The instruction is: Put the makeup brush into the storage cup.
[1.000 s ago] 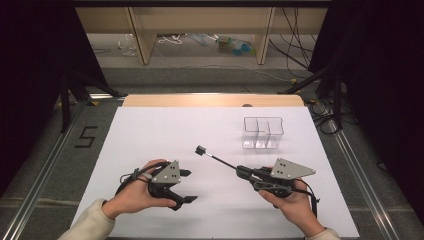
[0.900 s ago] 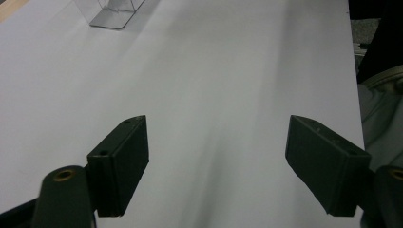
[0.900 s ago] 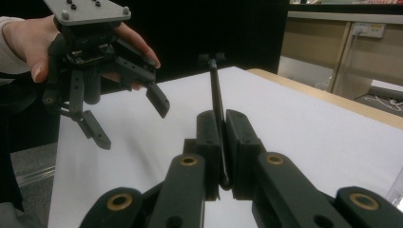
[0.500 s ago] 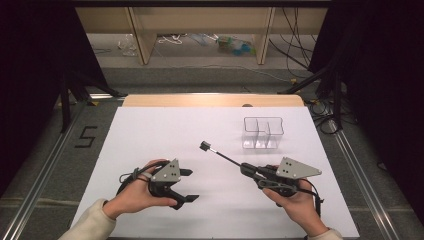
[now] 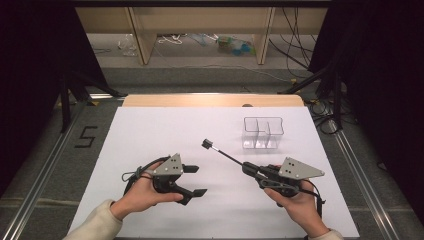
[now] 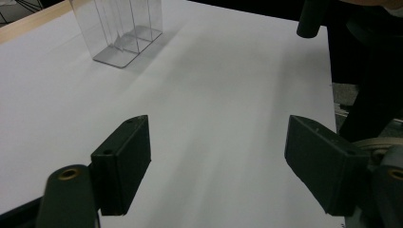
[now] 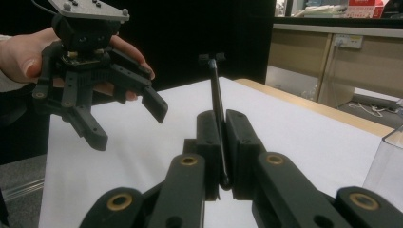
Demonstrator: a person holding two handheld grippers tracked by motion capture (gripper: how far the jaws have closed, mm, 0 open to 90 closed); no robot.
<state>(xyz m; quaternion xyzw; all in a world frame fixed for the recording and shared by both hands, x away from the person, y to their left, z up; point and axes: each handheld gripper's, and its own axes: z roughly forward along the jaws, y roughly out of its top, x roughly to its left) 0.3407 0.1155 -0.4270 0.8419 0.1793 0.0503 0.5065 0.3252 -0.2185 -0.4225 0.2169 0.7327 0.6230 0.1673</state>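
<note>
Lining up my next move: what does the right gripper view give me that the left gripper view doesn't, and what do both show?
Right gripper view alone: the right gripper shut on a thin black rod, with the left gripper held open above the table. Left gripper view alone: the clear divided container's inner partitions and its base on the sheet. Both: the white sheet and a part of that container.

Black hand-held gripper (image 5: 192, 181) pair, grey triangular plates, brass pivots, cream sleeves (image 5: 95, 225)
</note>
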